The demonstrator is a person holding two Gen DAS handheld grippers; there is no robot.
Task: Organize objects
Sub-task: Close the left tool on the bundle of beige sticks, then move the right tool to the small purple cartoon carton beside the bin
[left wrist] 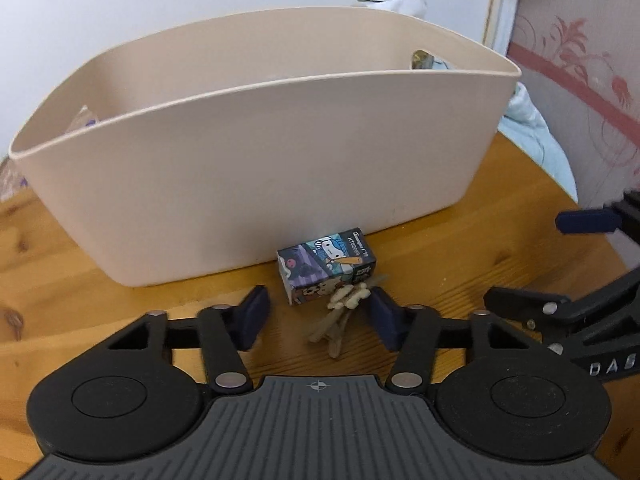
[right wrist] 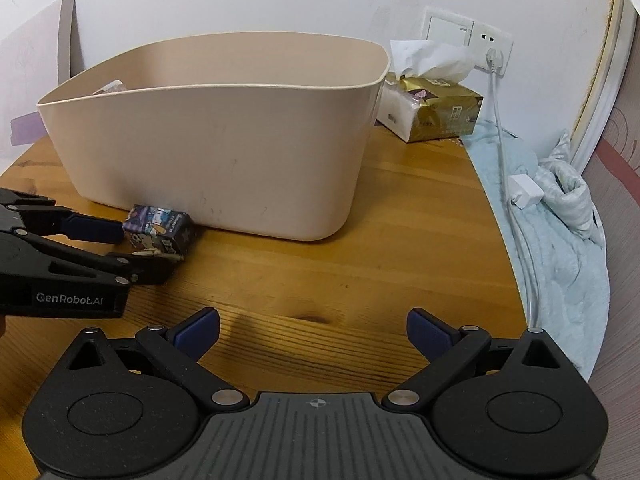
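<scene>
A beige plastic tub [left wrist: 248,168] stands on the round wooden table [left wrist: 500,248]; it also shows in the right wrist view [right wrist: 224,152]. A small cartoon-printed box [left wrist: 326,270] lies against the tub's front wall, also in the right wrist view [right wrist: 160,230]. A pale twig-like bundle [left wrist: 340,320] lies just in front of the box. My left gripper [left wrist: 320,318] is open, low over the table, its fingers on either side of the bundle; it shows from the side in the right wrist view [right wrist: 120,244]. My right gripper [right wrist: 314,334] is open and empty over bare table.
A gold tissue pack [right wrist: 432,110] sits behind the tub by the wall sockets [right wrist: 468,36]. A light blue cloth [right wrist: 560,240] with a white charger [right wrist: 526,192] and cable lies off the table's right edge. Something translucent shows inside the tub [left wrist: 82,118].
</scene>
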